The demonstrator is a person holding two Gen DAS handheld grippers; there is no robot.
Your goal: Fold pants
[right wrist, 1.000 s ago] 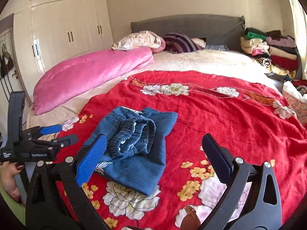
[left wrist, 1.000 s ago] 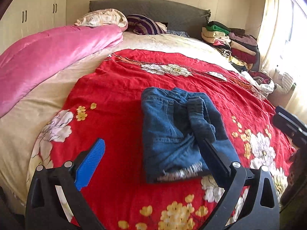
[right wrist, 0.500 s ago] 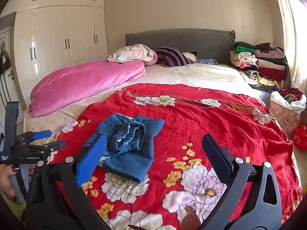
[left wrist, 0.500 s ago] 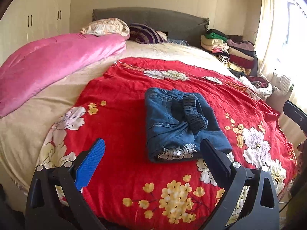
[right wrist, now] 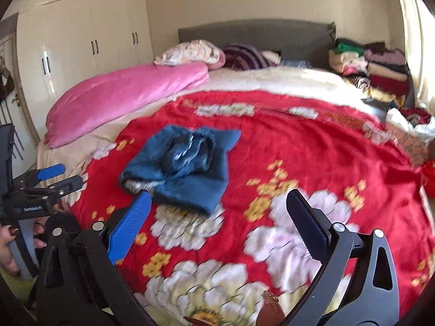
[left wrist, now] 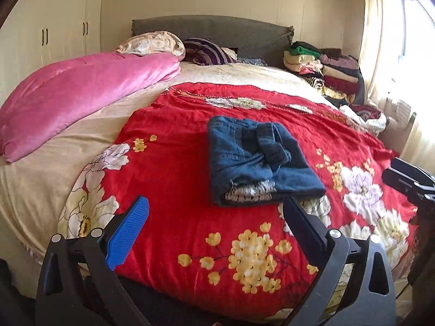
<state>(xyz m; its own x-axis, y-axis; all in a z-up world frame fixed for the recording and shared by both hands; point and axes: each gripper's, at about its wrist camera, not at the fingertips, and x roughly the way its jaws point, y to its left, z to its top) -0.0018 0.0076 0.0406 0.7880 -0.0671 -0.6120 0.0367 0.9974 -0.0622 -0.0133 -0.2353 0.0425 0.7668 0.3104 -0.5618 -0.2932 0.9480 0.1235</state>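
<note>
A: Where are the folded blue denim pants lying?
B: On the red floral bedspread, finished, I judge. The left gripper is gaping wide, gripping nothing; the right gripper likewise.
A: Next?
B: Probably nothing. The right view is showing white wardrobe doors in full.

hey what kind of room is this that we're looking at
Most likely a home bedroom. A bed with a gray headboard fills the view, built-in wardrobe doors line the wall, and folded jeans lie on the red floral blanket.
</note>
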